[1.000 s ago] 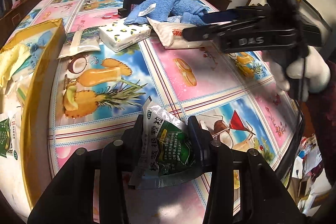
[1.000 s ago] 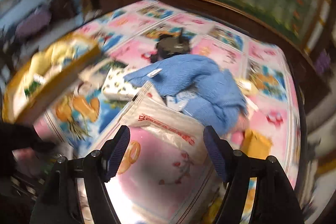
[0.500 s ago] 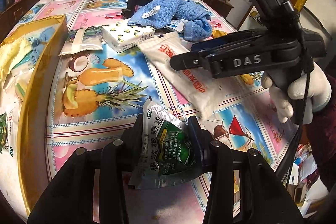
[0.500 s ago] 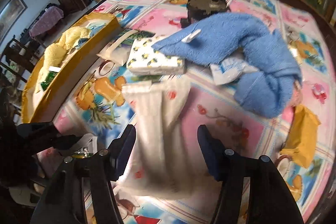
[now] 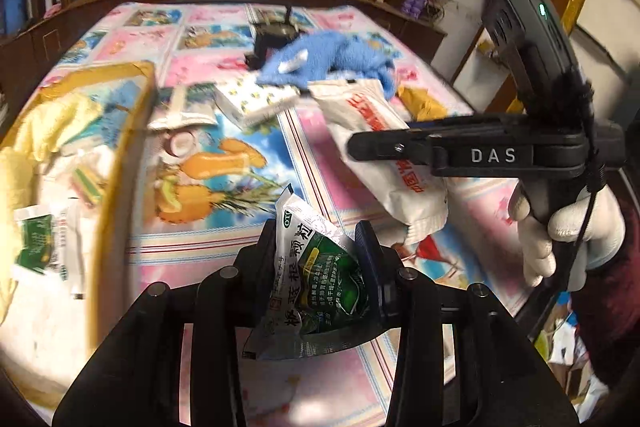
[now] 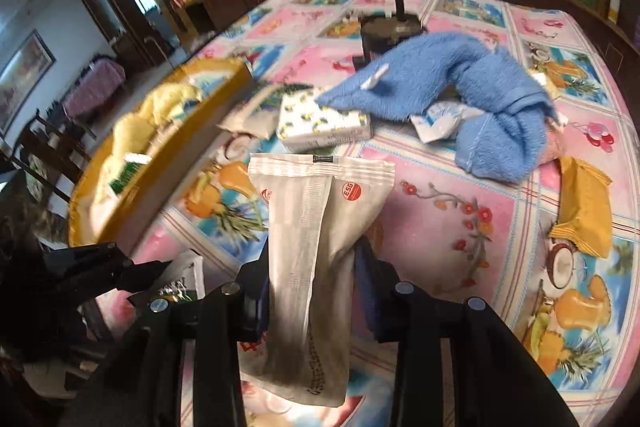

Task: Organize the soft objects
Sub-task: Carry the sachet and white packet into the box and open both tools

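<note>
My left gripper (image 5: 316, 243) is shut on a crumpled green and silver sachet (image 5: 320, 275), held a little above the fruit-print tablecloth (image 5: 224, 187). My right gripper (image 6: 312, 259) has a long white pouch with red print (image 6: 316, 211) between its fingers. Its jaws are closing and the pads pinch the pouch's lower half. In the left wrist view the right gripper (image 5: 360, 149) crosses from the right in a white-gloved hand (image 5: 560, 235), with the white pouch (image 5: 360, 111) slanting under it. The left gripper (image 6: 132, 267) shows at the lower left of the right wrist view.
A gold-rimmed tray (image 5: 120, 147) holding yellow cloths and sachets sits on the left. Behind lie a blue towel (image 6: 460, 79), a lemon-print tissue pack (image 6: 324, 123), a flat packet (image 5: 184, 109), a small white sachet (image 6: 440, 119) and a black device (image 6: 390, 31). A yellow packet (image 6: 584, 211) lies at the right.
The right gripper came down over the white pouch, narrowed its jaws around it and drew it lengthwise toward the near edge. The left gripper rose slightly with the green sachet.
</note>
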Demonstrator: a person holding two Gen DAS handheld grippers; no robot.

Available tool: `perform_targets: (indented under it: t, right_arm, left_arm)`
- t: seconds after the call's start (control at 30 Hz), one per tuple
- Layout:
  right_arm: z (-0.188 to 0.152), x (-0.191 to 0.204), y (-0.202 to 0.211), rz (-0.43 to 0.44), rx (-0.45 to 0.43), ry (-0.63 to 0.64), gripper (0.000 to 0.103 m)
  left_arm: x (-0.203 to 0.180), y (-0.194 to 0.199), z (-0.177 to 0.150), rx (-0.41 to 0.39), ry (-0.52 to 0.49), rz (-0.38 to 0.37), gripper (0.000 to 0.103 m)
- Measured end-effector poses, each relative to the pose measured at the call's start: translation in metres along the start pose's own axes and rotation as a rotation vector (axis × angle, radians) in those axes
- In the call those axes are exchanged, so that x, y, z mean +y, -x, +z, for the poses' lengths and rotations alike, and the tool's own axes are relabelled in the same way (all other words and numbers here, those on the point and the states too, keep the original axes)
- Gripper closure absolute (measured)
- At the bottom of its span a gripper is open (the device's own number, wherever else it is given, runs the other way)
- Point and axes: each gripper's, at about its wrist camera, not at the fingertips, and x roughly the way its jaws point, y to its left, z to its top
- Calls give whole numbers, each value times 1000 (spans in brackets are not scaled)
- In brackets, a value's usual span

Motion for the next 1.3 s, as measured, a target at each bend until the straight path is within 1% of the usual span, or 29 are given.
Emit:
perform_targets:
  t: [0.03,0.1,0.17,0.23,0.3,0.37,0.5,0.53,0.63,0.7,0.83,1.0,1.13,1.17,1.27,1.3]
  right_arm:
    - [2,3,7,15,-13,-5,67]
    - [7,12,18,61,-42,-10,67]
    - [14,28,22,119,-61,-2,67]
    - [20,47,22,175,-71,10,67]
    - [28,68,16,230,-70,21,67]
    - [35,88,8,262,-72,32,67]
    - [52,120,-19,357,-52,11,67]
    - [55,126,-25,367,-48,10,67]
    - [62,145,-47,376,-23,7,67]
    - [65,152,-62,377,-2,-1,67]
    - [70,161,-94,334,44,-18,67]
    - [74,162,-121,244,65,-14,66]
    - [72,170,-124,171,42,31,63]
    - [71,173,-125,157,42,43,61]
    - [69,175,-123,151,33,54,55]
    - [69,174,-121,155,27,54,55]
  left_arm:
    - [4,11,2,-19,17,-1,65]
    - [16,34,4,-61,48,24,65]
    - [31,55,4,-99,81,73,65]
    - [50,70,3,-119,121,134,65]
    - [70,78,0,-124,172,182,65]
    - [91,82,-4,-117,220,225,65]
    - [124,81,-15,-93,285,302,65]
    - [131,79,-17,-86,298,318,65]
    - [150,72,-26,-58,337,339,65]
    - [158,67,-33,-39,355,326,64]
    - [166,62,-41,-34,376,298,64]
    - [171,72,-43,-72,402,278,62]
    - [169,86,-42,-116,410,262,62]
    - [168,89,-41,-124,409,262,61]
    - [166,95,-39,-141,418,269,59]
    - [165,97,-39,-145,420,275,59]
